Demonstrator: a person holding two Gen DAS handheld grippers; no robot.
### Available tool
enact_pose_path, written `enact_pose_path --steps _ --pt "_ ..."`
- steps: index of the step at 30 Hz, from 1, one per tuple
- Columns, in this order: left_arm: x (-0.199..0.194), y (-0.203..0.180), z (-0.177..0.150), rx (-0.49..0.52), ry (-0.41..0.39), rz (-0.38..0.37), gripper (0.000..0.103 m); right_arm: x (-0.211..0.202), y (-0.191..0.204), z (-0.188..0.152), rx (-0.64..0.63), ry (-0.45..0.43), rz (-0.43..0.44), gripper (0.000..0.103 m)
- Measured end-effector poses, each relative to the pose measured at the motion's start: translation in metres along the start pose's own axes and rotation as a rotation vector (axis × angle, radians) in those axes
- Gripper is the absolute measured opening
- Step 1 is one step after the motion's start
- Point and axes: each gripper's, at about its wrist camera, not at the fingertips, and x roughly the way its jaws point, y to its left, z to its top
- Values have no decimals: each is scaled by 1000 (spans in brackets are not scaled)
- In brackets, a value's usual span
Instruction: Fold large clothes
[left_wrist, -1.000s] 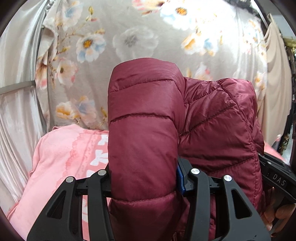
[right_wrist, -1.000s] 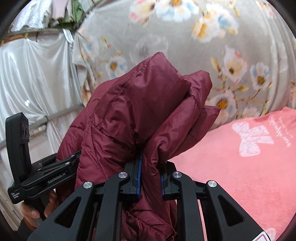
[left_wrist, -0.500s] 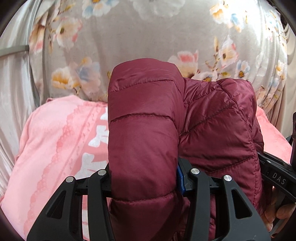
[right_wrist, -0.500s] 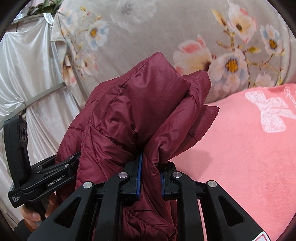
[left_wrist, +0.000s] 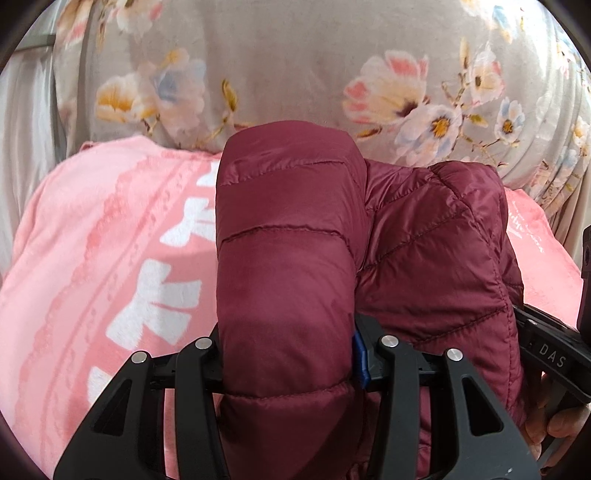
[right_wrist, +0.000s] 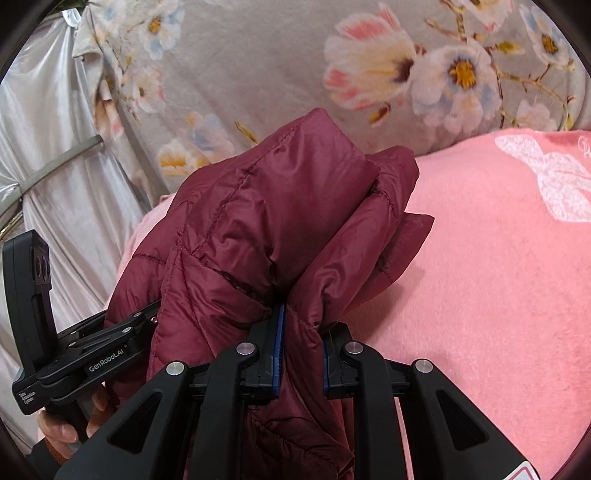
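1. The maroon puffer jacket (left_wrist: 291, 258) hangs bunched above the pink blanket (left_wrist: 110, 240), carried between both claws
2. Left claw (left_wrist: 290, 363) is clamped on a thick quilted roll; right claw (right_wrist: 300, 356) pinches a thinner fold
3. Likely light, squashy and slick-shelled: grip at seams or hems, not mid-panel

The quilted maroon jacket (left_wrist: 291, 266) bulges over the left tongs (left_wrist: 288, 365), hiding their tips and the whole left pad; only a blue sliver of the right pad shows. Its lower part runs off the bottom edge in both views. In the right wrist view the jacket (right_wrist: 266, 236) covers the tips of the right tongs (right_wrist: 299, 350). The pink blanket (right_wrist: 480, 277) beneath is largely hidden, and its white print is cut by the frame edge.
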Motion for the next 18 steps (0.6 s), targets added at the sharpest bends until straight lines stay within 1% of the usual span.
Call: enact_pose_path --steps 3,6,8,9,11,12,13,14,15,18 --pt "8 5 -4 -7 4 4 46 10 -6 -4 11 8 -4 16" --pt "16 8 -7 -6 12 19 51 20 -13 -8 21 24 -21 18" --pt "24 11 -11 -4 24 38 63 25 -21 -8 61 44 -17 23" --pt "28 13 -13 -9 30 41 65 25 -24 -8 77 47 -14 26" --pt "31 19 -13 -32 42 51 76 22 -29 -9 104 48 -28 30" --pt "30 21 -13 -38 45 62 80 17 -31 -10 109 53 -43 33" --pt "27 23 -12 -39 45 95 86 12 -32 -12 110 56 -51 35" --pt "22 25 -12 -34 40 120 90 3 -35 -14 110 56 -63 37" --pt "18 27 -13 -26 39 135 90 -7 -37 -16 109 51 -83 41" --pt "-3 35 -15 -10 59 160 90 -39 -42 -21 101 26 -134 42"
